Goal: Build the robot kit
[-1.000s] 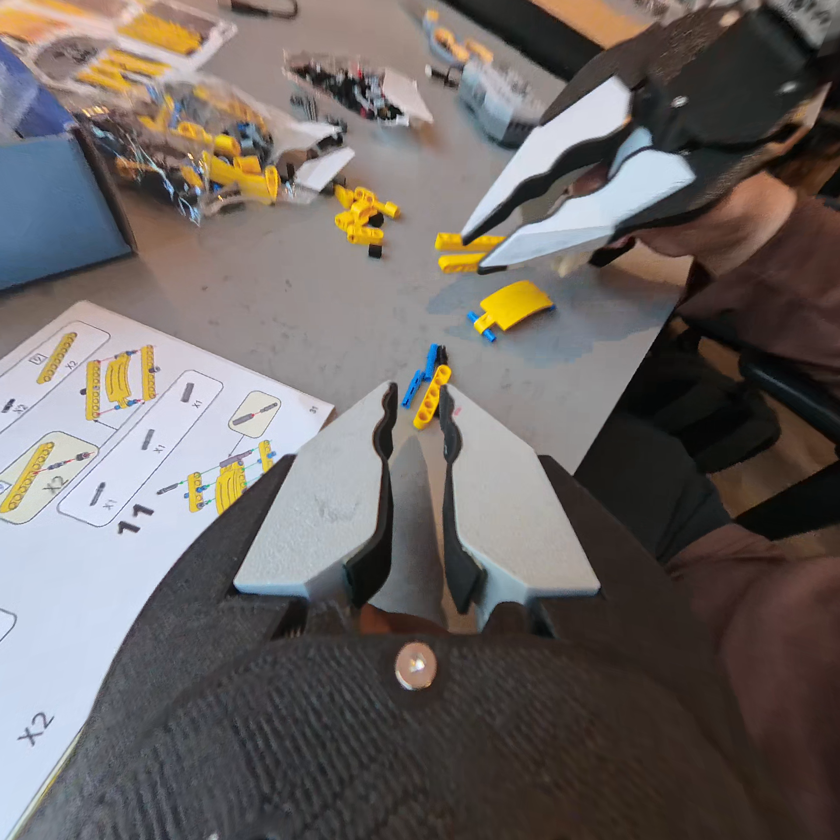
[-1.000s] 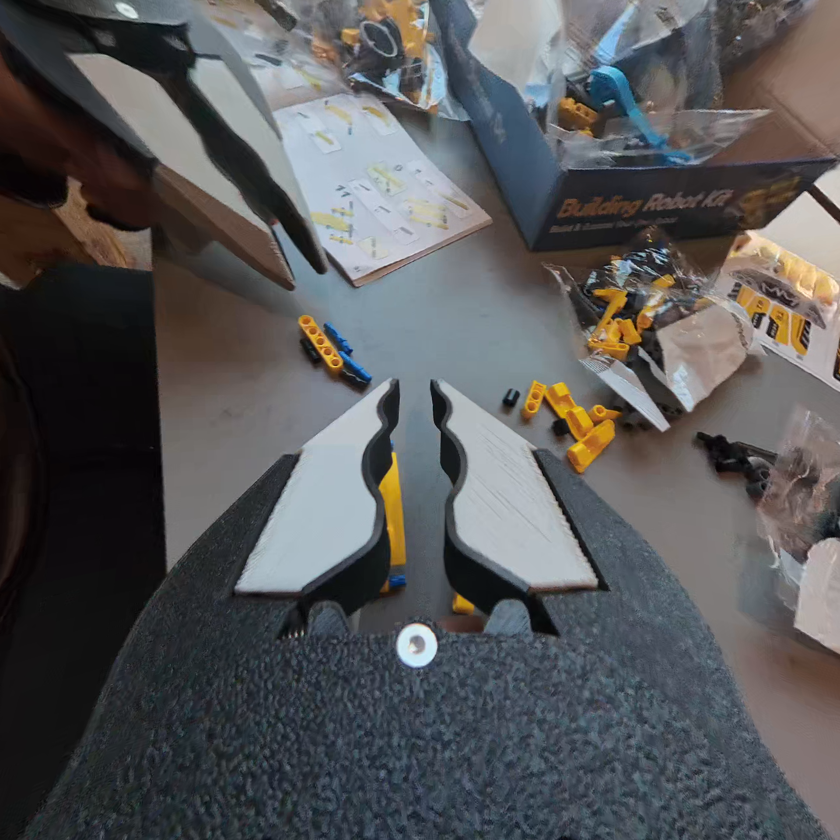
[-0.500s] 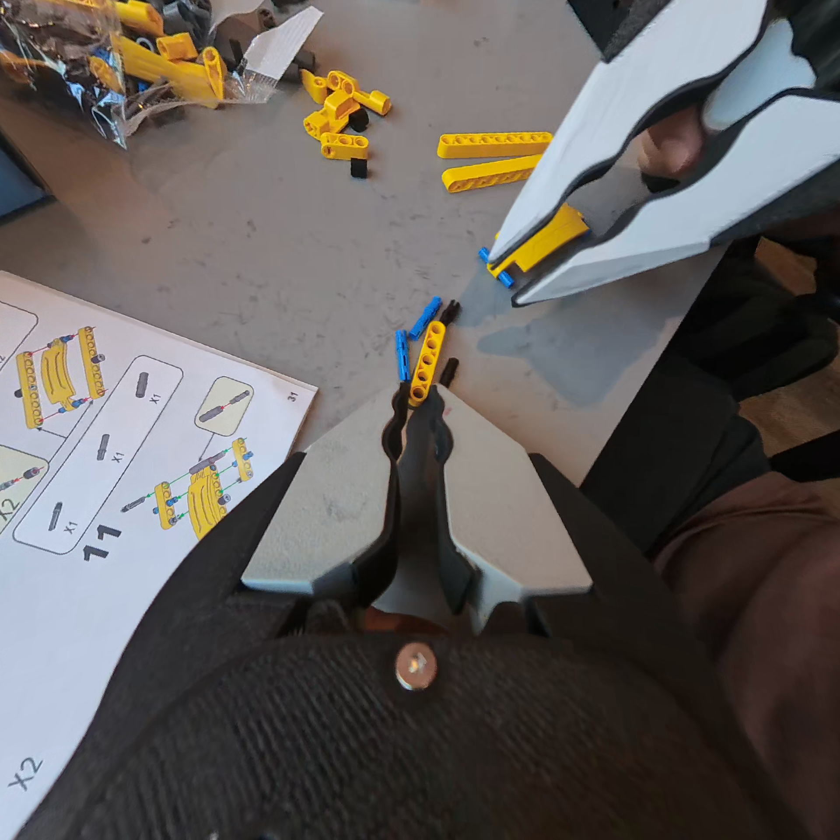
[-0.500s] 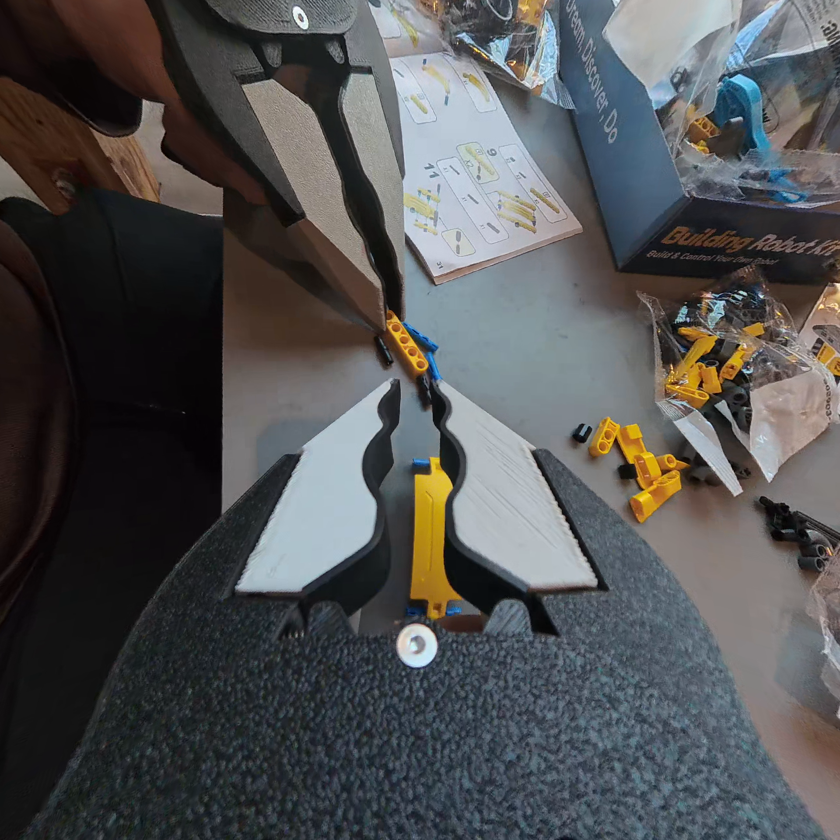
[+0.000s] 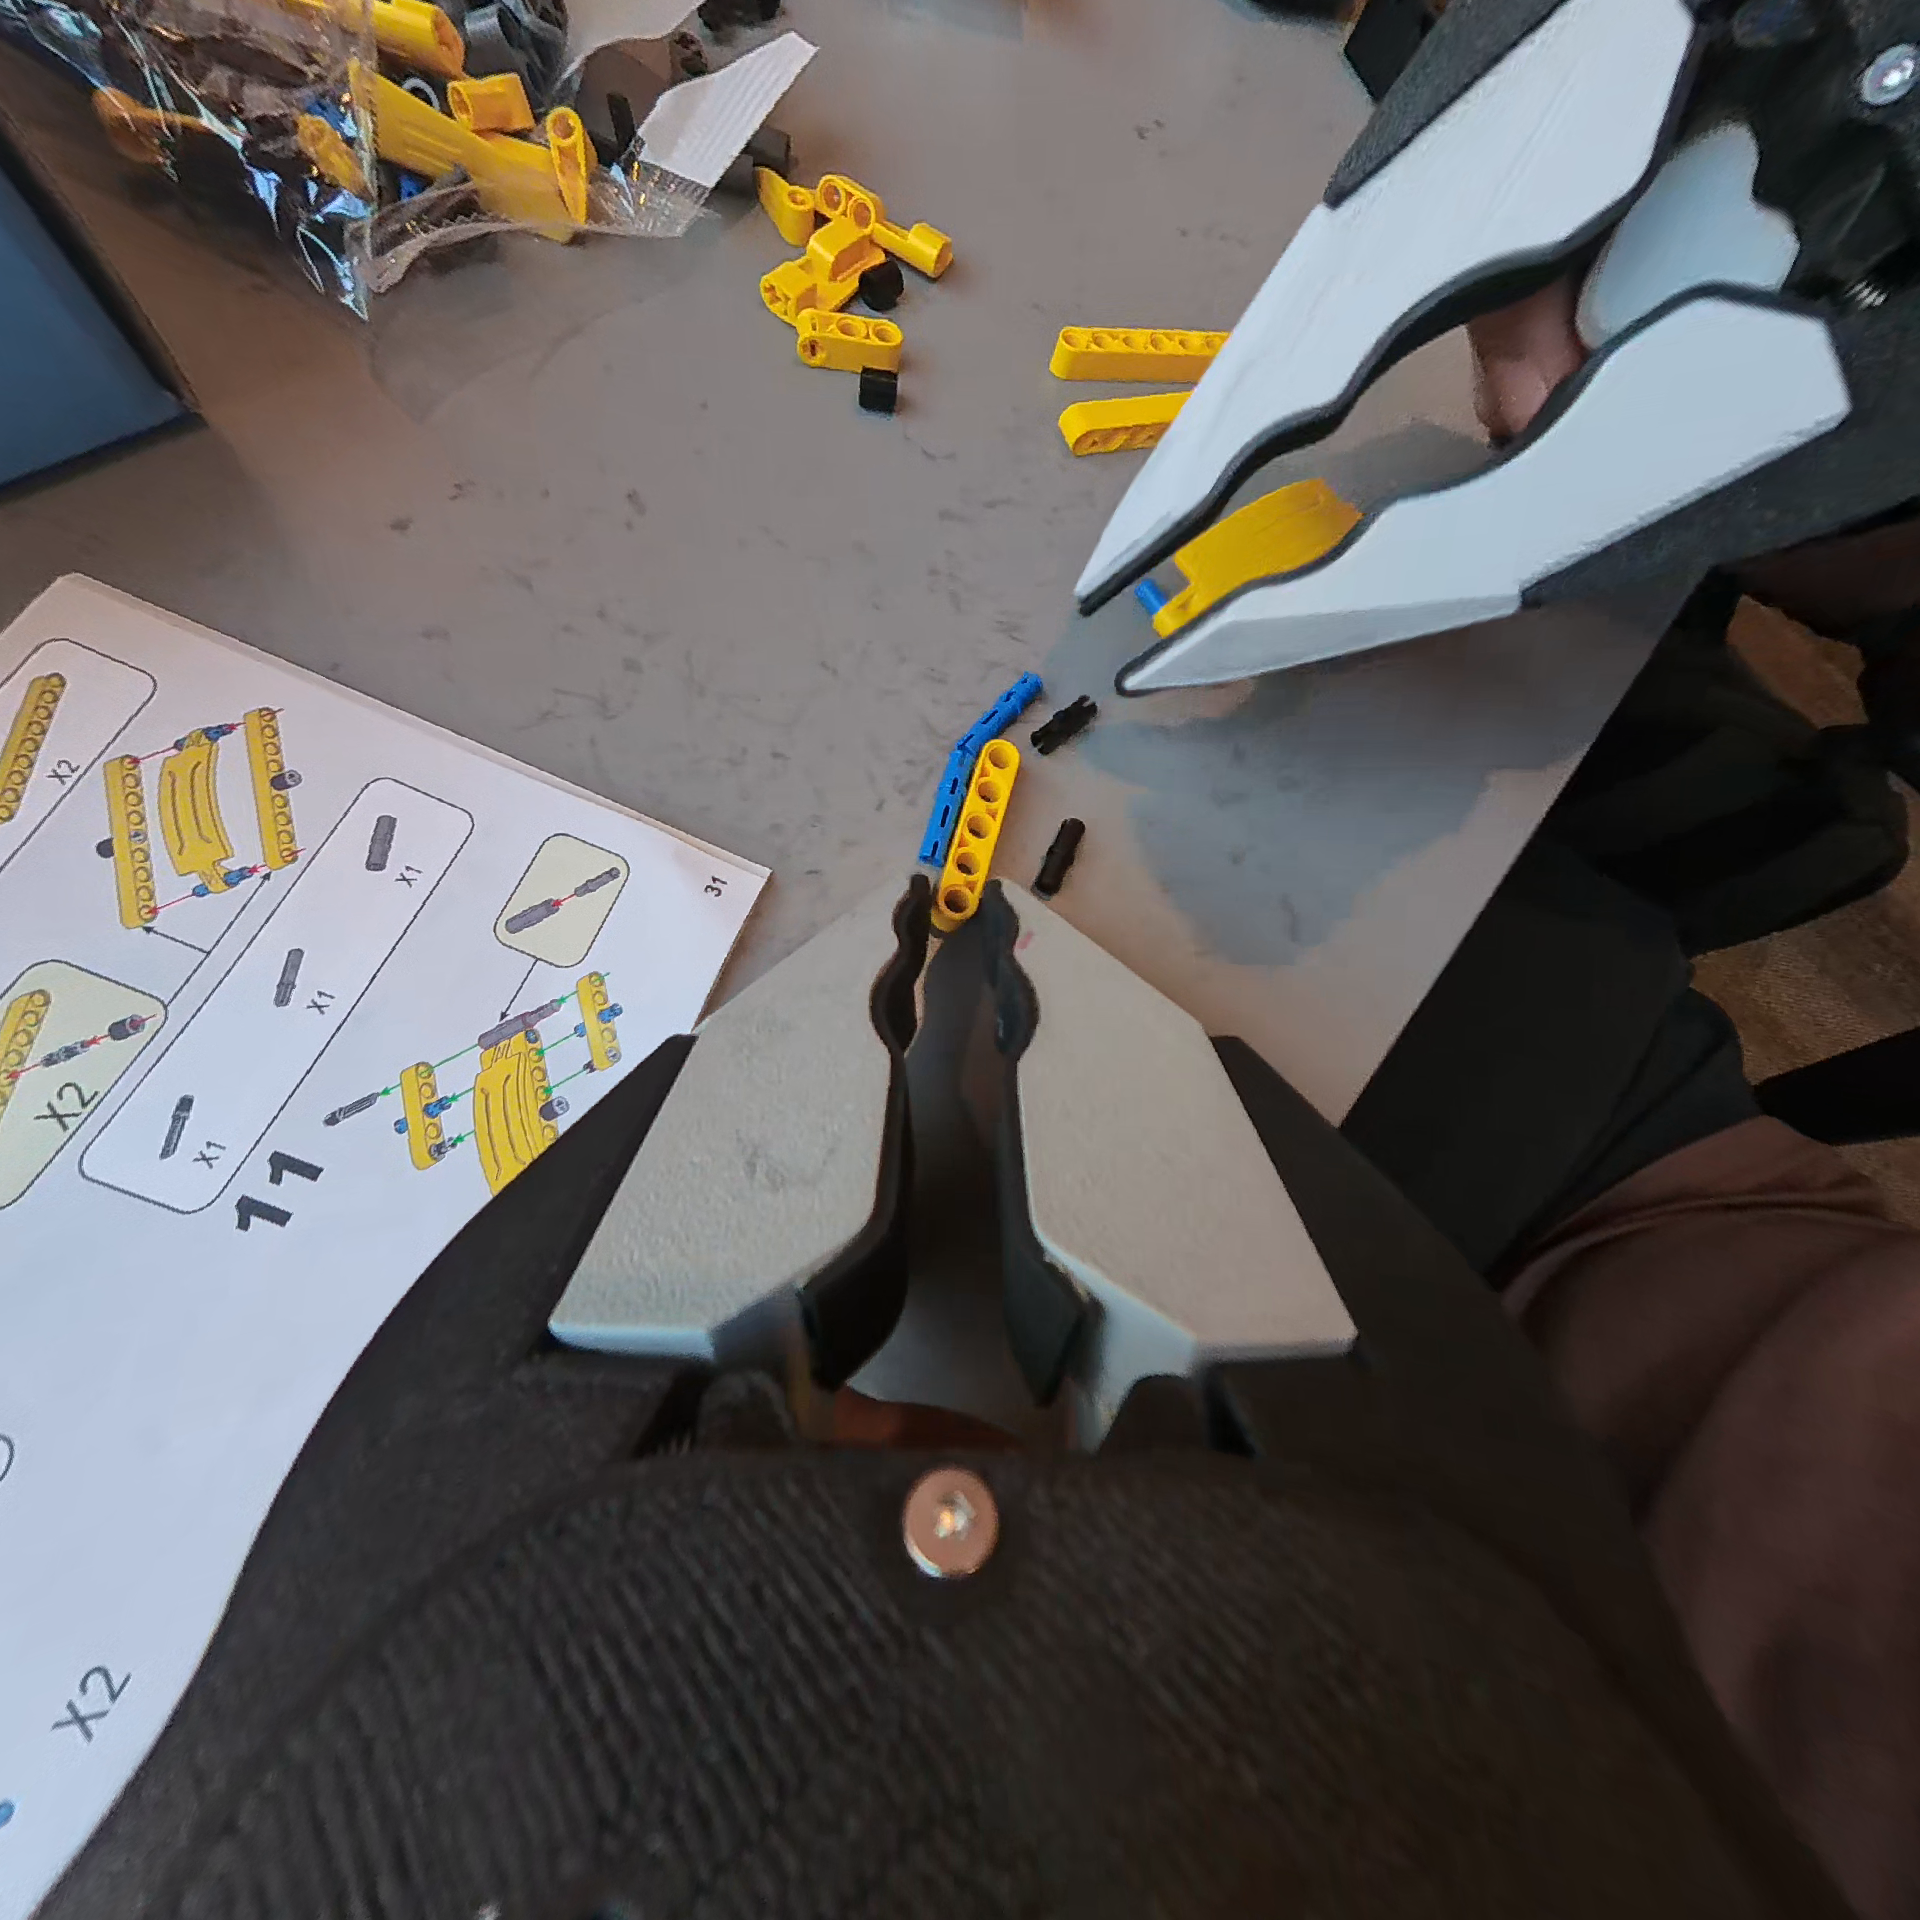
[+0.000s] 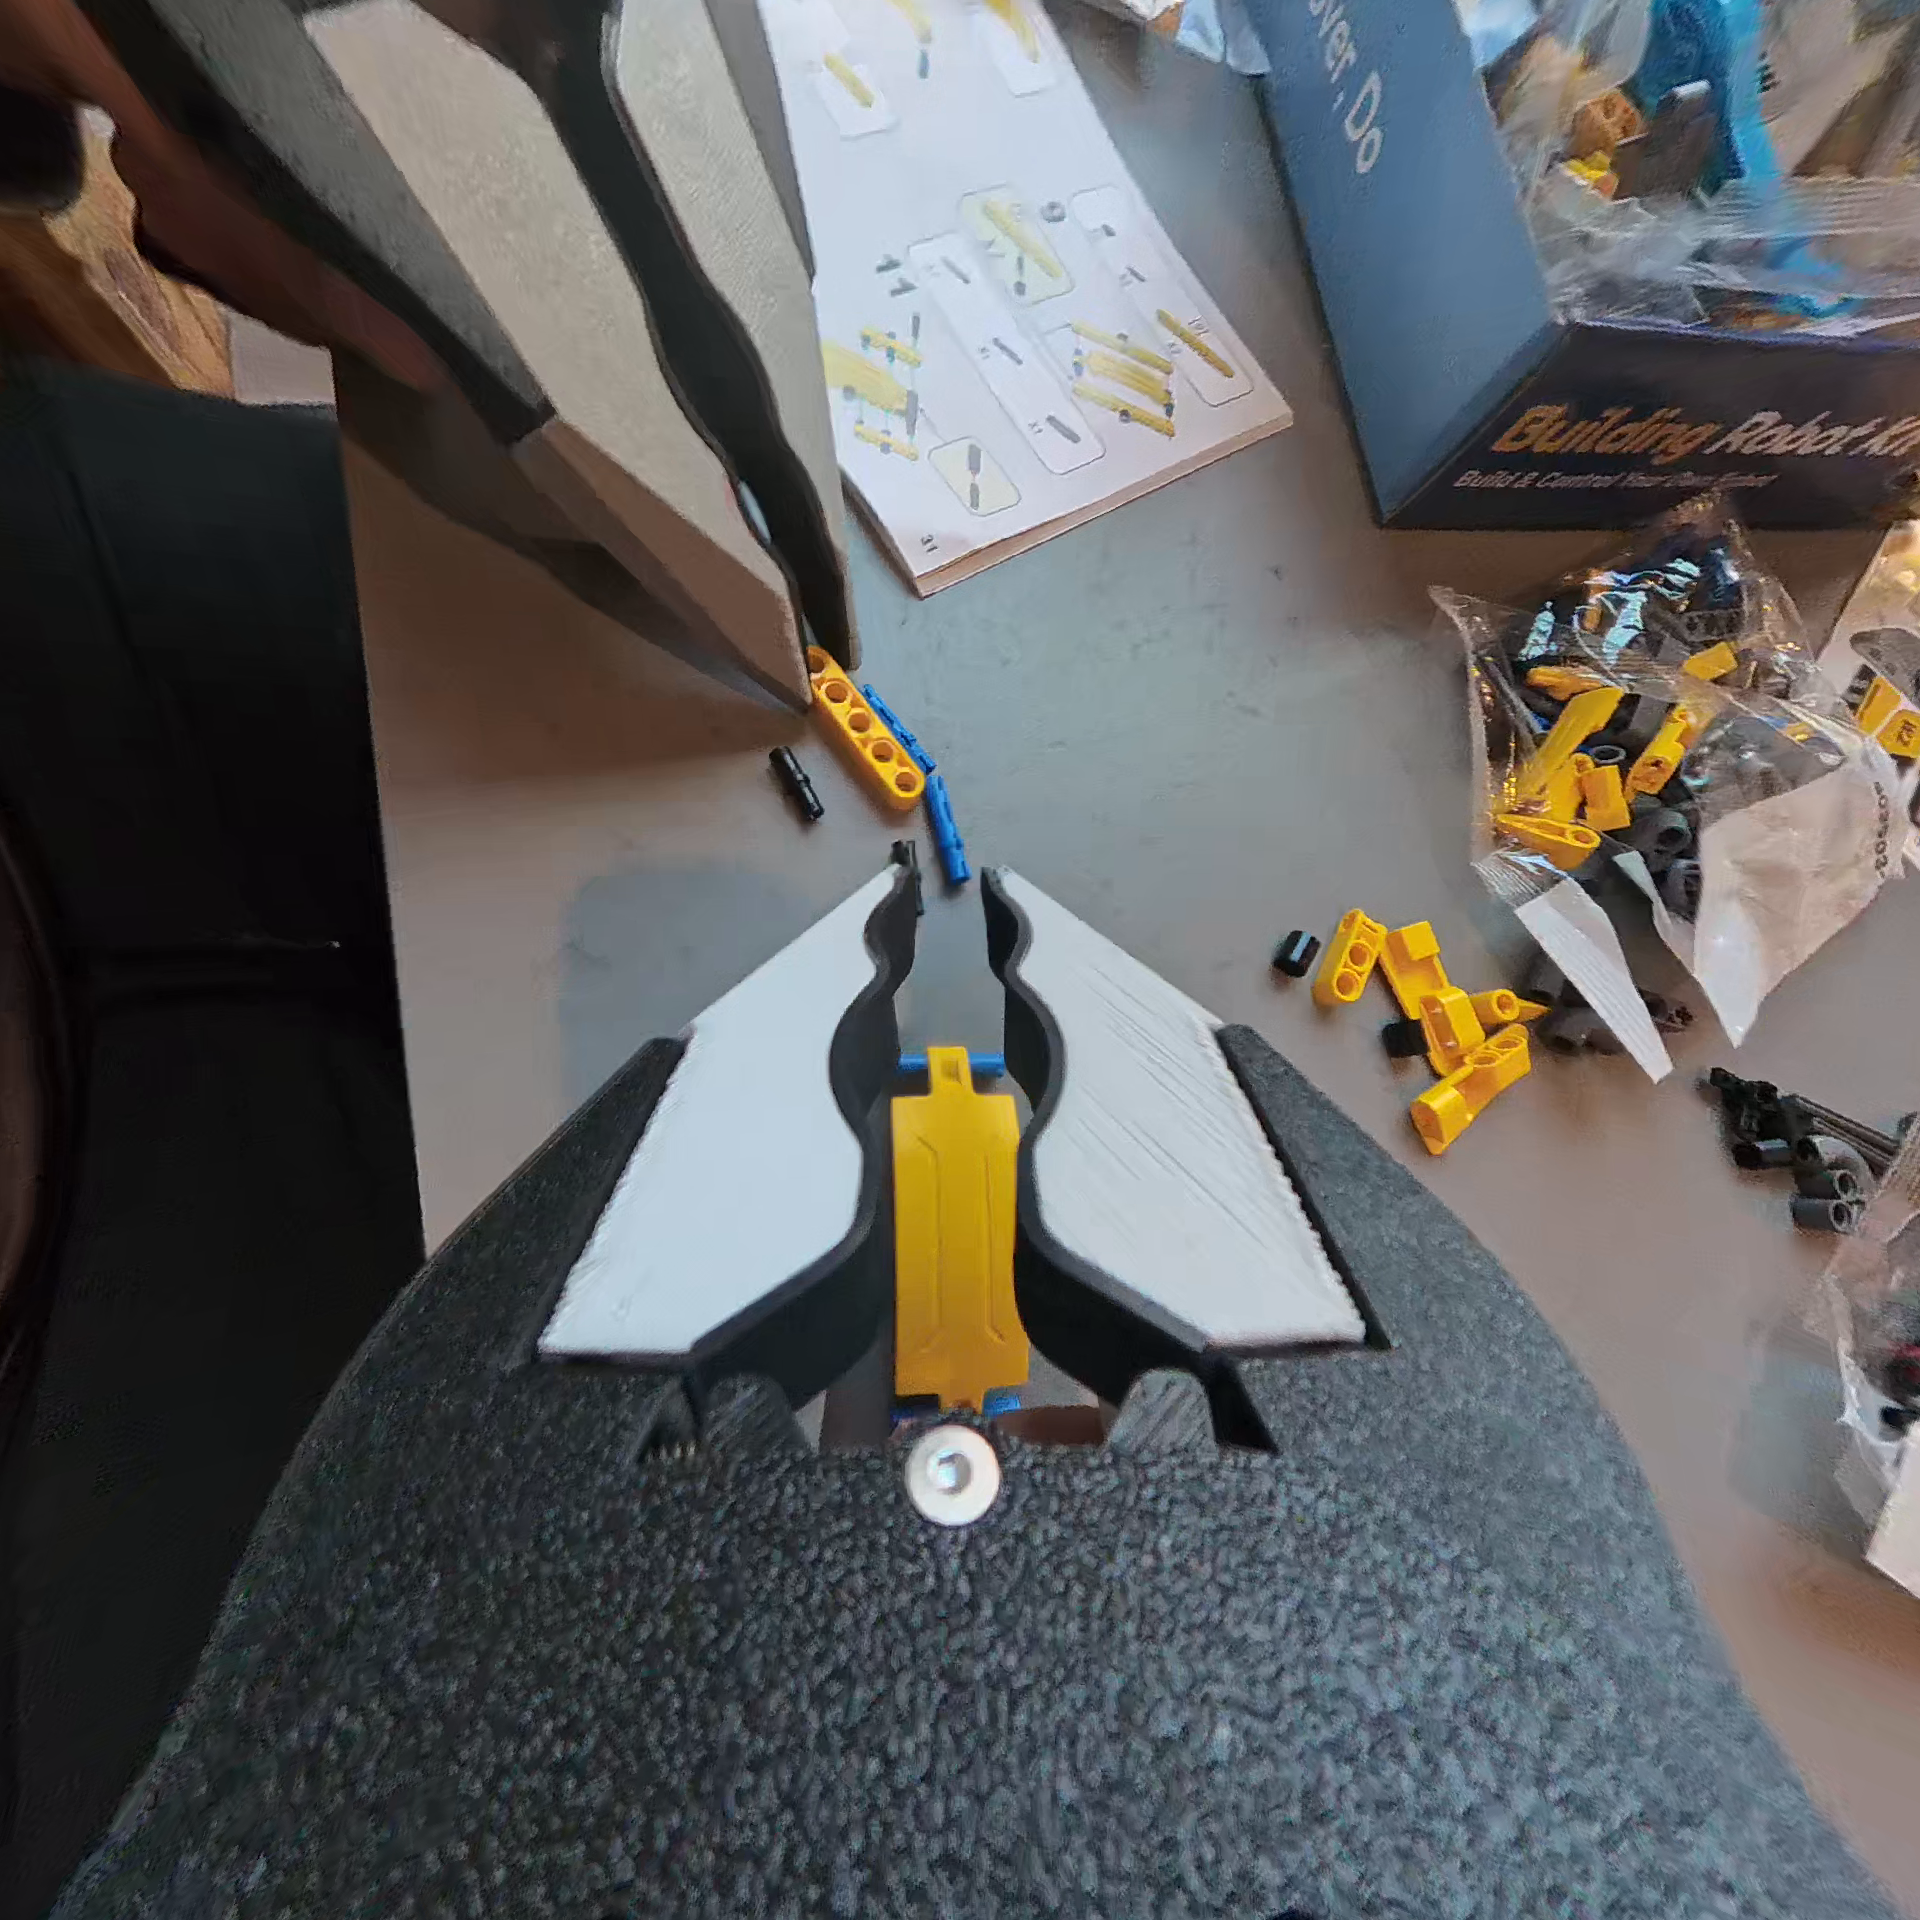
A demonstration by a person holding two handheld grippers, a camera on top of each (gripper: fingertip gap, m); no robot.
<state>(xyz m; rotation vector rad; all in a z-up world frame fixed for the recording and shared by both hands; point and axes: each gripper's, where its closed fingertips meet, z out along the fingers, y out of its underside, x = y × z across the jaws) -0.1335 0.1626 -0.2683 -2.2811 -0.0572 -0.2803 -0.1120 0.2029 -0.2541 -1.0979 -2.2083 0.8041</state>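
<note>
Left gripper (image 5: pixel 954 906) fingertips pinch the yellow 5-hole beam (image 5: pixel 977 827); right gripper (image 6: pixel 951 883) clamps the yellow curved panel (image 6: pixel 958 1231) between its fingers.

Left gripper (image 5: pixel 954 902): grey fingers, black wavy pads. At its tips: yellow holed beam (image 5: pixel 977 831), blue pins (image 5: pixel 977 764) alongside, black pins (image 5: pixel 1058 856) just beside. Between the right gripper (image 6: pixel 951 883) fingers: yellow curved panel (image 6: pixel 956 1226), blue pegs at both ends. Table (image 5: pixel 644 540) mottled grey.

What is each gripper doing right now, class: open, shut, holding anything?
Left gripper: jaws closing on the end of the yellow five-hole beam on the table.
Right gripper: shut on the yellow curved panel.
</note>
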